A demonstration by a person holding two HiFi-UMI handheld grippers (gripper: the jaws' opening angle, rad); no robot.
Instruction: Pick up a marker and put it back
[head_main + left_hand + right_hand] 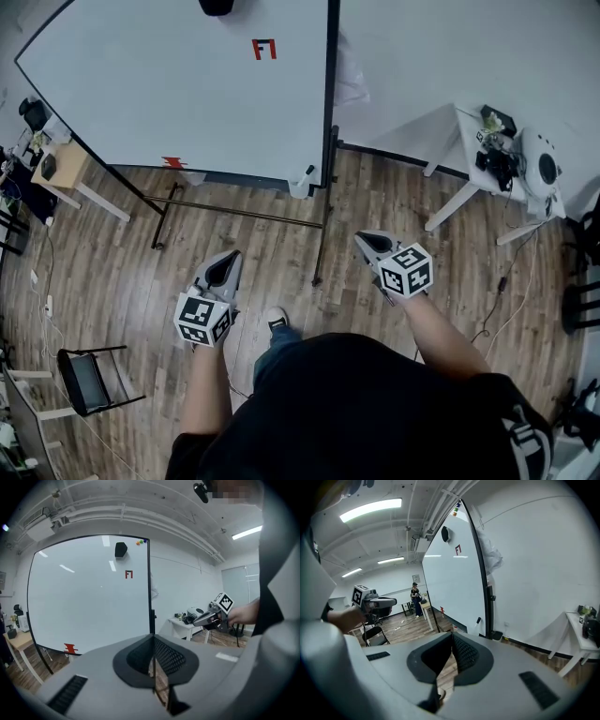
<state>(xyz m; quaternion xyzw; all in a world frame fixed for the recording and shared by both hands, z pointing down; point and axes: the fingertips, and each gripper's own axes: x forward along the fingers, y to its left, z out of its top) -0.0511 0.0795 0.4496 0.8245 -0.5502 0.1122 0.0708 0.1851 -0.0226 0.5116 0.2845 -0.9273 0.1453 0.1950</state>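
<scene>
1. The left gripper (225,266) has its jaws pressed together with nothing between them. It is held out over the wooden floor (112,262), pointing toward the whiteboard (187,94).
2. The right gripper (371,244) is likewise closed and empty. It is held out on the other side of the person's shoe (277,321), aimed near the board's right edge.
3. Both grippers are well apart from the board and from each other.
4. A small dark stick that looks like the marker (309,172) sits at the whiteboard's lower right corner, just beside the black frame post (329,112). It is too small to identify for certain, and neither gripper is near it.
5. The whiteboard bears a red drawn mark (264,49) near its top and a smaller red mark (174,162) at its lower edge. A black eraser (216,7) sits at the top.
6. To the right, against the wall, stands a white table (459,131) with dark and white devices on it.
7. A black folding chair (89,380) stands on the floor at the left.
</scene>
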